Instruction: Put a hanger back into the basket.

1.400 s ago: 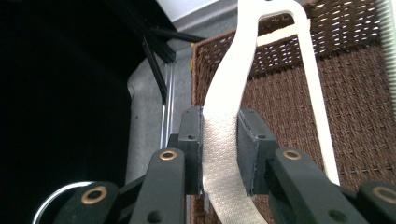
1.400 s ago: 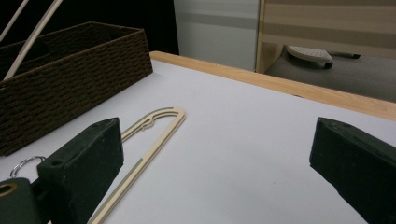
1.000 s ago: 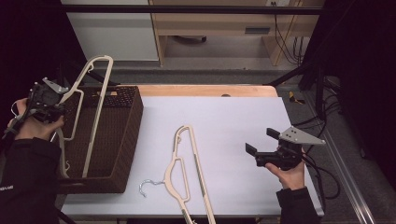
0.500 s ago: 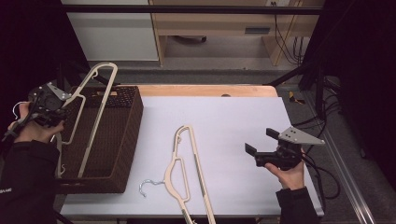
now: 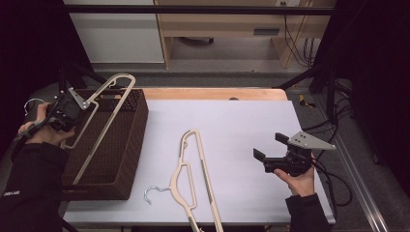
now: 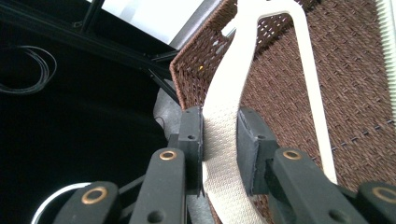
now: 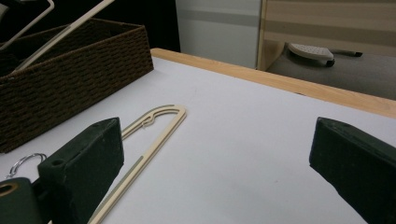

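Cream hanger (image 6: pixel 224 121) — clamped in left gripper (image 6: pixel 219 154) — over brown basket (image 5: pixel 126 145).

Wide-open tool (image 7: pixel 219 172) above cream hanger (image 7: pixel 144 144); wicker basket (image 7: pixel 70 79) beyond

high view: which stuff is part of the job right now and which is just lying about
In the job:
- cream hanger, clamped in the left gripper
- brown woven basket under it

Lying about:
- second hanger flat on the table
- right gripper, open, holding nothing
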